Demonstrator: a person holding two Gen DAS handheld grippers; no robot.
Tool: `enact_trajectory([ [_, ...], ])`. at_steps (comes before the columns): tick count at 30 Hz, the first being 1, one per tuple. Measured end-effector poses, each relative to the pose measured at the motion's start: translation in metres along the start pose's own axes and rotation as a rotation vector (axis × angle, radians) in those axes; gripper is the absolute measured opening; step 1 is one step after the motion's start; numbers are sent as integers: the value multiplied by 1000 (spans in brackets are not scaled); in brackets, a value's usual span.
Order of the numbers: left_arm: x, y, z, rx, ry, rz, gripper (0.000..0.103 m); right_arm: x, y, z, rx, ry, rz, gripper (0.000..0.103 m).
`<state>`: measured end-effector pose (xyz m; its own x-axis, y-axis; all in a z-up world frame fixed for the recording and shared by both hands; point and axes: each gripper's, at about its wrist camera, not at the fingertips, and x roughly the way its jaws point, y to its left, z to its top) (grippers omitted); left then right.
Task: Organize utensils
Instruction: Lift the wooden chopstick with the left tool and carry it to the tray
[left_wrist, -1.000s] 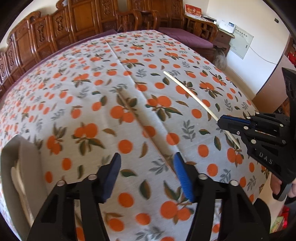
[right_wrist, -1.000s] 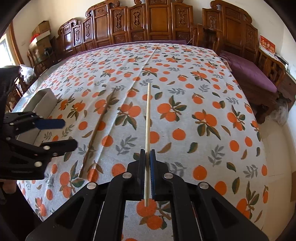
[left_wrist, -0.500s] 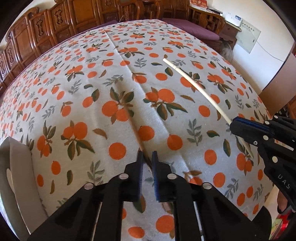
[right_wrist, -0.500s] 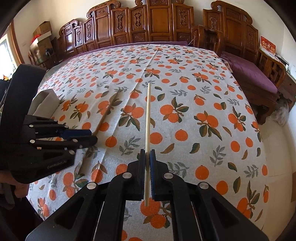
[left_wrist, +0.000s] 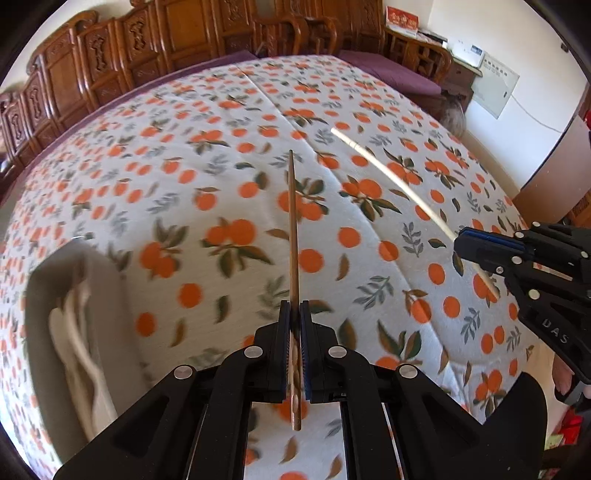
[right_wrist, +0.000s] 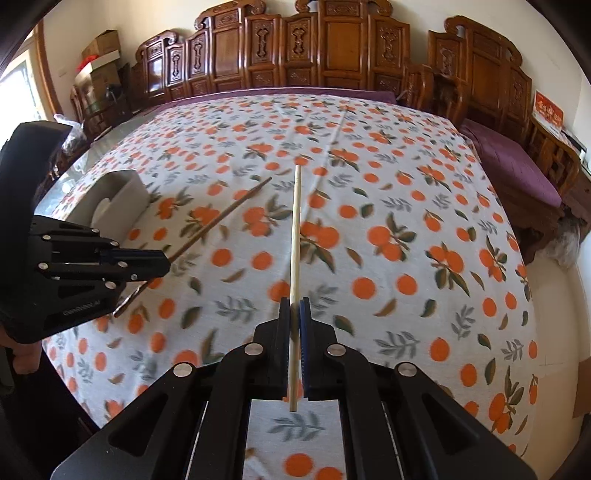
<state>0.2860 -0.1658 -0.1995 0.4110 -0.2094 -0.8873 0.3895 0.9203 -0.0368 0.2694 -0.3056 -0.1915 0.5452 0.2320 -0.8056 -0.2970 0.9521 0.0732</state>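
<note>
Fingers of left gripper pinching dark brown chopstick, pads tight on shaft near its thick end; fingers of right gripper pinching pale chopstick same way. Both sticks off the table, pointing forward along the fingers, tips out over orange-print tablecloth. Lots of bare cloth ahead and to both sides; near table edge just under both grippers, far edge against carved wooden chairs. Grey utensil tray at left edge of table in left view, pale utensils lying inside, blurred, type unclear. Same tray seen in right view beyond left gripper. Brown chopstick thin, tapering to far tip, patterned at thick end; pale one plain, straight, blunt far end. Right gripper in left view off to the right, level, aimed across toward table centre, pale chopstick sticking out both sides. Bit of hand under left gripper body at lower left.
</note>
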Motion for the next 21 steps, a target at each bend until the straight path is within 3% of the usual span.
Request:
enact_trajectory([
  [12, -63, 61, -27, -62, -80, 32, 4, -6, 68, 24, -57, -38, 60, 6],
  [21, -81, 107, -50, -103, -100, 60, 4, -2, 110, 30, -80, -44, 107, 6],
])
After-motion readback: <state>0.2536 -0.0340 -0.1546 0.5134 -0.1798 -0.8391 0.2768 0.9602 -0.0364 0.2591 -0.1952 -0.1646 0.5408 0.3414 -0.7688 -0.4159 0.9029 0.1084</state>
